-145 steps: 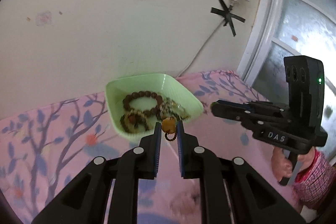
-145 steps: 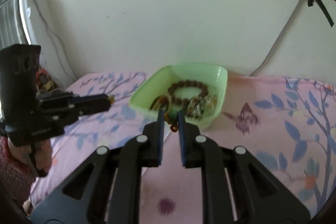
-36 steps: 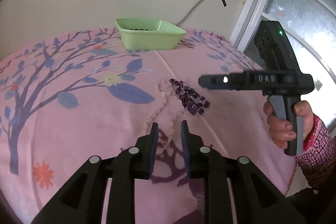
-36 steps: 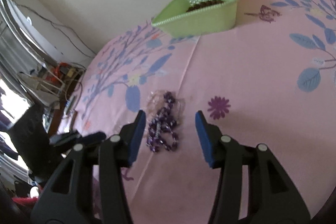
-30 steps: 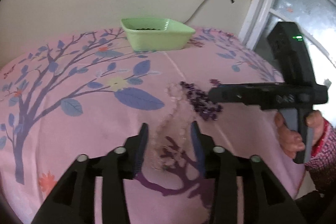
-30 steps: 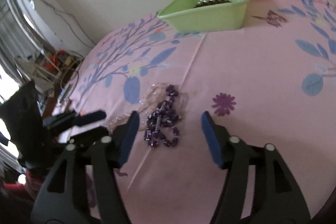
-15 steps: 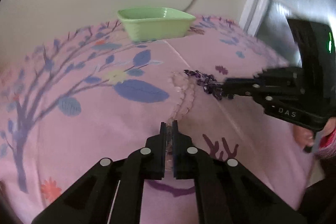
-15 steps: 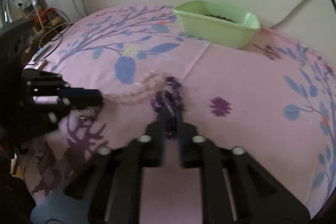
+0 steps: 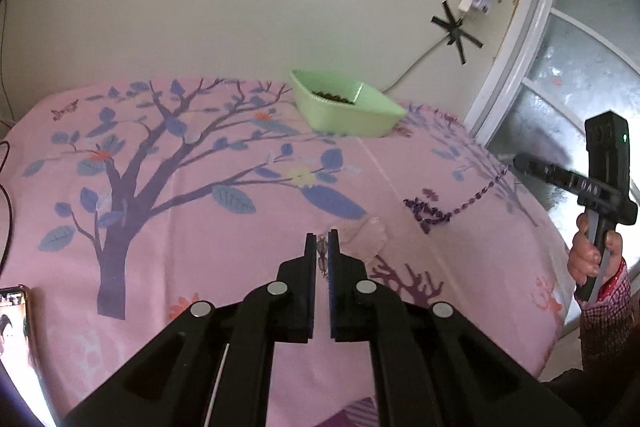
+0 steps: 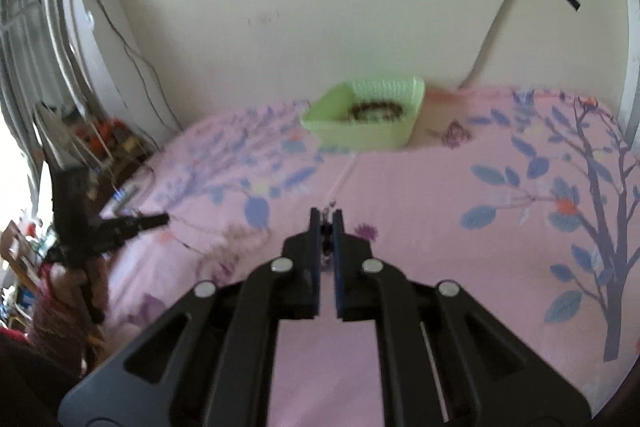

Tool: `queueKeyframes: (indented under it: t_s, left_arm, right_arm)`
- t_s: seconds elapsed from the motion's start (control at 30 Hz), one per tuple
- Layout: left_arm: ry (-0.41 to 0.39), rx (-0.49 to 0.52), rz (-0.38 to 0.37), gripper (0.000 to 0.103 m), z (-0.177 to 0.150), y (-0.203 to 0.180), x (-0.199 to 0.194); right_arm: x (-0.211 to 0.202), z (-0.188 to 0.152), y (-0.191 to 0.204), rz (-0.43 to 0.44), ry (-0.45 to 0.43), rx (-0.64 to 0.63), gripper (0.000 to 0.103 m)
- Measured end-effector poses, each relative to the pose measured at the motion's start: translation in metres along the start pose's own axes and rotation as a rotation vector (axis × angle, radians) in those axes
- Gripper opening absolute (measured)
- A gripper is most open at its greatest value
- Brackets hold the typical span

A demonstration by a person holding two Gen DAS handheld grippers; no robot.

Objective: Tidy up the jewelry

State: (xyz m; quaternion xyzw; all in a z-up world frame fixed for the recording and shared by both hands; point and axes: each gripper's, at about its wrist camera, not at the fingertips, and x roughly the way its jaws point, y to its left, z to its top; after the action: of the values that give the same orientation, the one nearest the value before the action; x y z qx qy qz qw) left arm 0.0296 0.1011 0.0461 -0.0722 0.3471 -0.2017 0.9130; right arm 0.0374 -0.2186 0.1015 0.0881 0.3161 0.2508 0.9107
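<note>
The left claw (image 9: 322, 254) is pinched nearly closed on one end of a clear pink bead necklace (image 9: 366, 235), the rest lying heaped on the pink tree-print desk (image 9: 200, 227) just beyond its tips. The right claw (image 10: 327, 227) is clamped on a purple bead necklace (image 9: 430, 213), lifting a strand off the cloth. Farthest back, by the wall, a green tray (image 9: 348, 111) holds dark brown beaded bracelets (image 10: 374, 111).
</note>
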Motion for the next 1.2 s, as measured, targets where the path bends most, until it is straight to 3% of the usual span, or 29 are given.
queueKeyframes:
  t_s: [0.3, 0.4, 0.53, 0.57, 0.6, 0.67, 0.77, 1.2]
  left_arm:
    - [-0.039, 0.028, -0.08, 0.014, 0.004, -0.024, -0.011]
    - [-0.025, 0.035, -0.071, 0.014, 0.004, -0.028, -0.005]
    - [0.036, 0.065, -0.021, 0.014, 0.0, -0.031, 0.018]
    - [0.061, 0.083, 0.016, 0.014, -0.002, -0.033, 0.027]
    - [0.083, 0.098, 0.051, 0.014, -0.004, -0.034, 0.036]
    - [0.115, 0.121, 0.096, 0.014, -0.009, -0.035, 0.049]
    - [0.134, 0.149, 0.168, 0.014, -0.013, -0.034, 0.06]
    - [0.13, 0.156, 0.206, 0.014, -0.01, -0.033, 0.065]
  right_arm:
    - [-0.02, 0.011, 0.012, 0.073, -0.05, 0.001, 0.006]
    - [0.001, 0.003, 0.01, 0.029, 0.008, -0.002, 0.006]
    - [0.046, -0.022, 0.007, -0.05, 0.159, -0.037, 0.007]
    - [0.06, -0.032, 0.004, -0.065, 0.211, -0.034, 0.015]
    - [0.068, -0.038, 0.002, -0.075, 0.235, -0.031, 0.037]
    - [0.079, -0.051, 0.001, -0.113, 0.258, -0.041, 0.063]
    - [0.085, -0.062, 0.004, -0.164, 0.252, -0.106, 0.064]
    - [0.093, -0.066, 0.018, -0.238, 0.271, -0.21, 0.068]
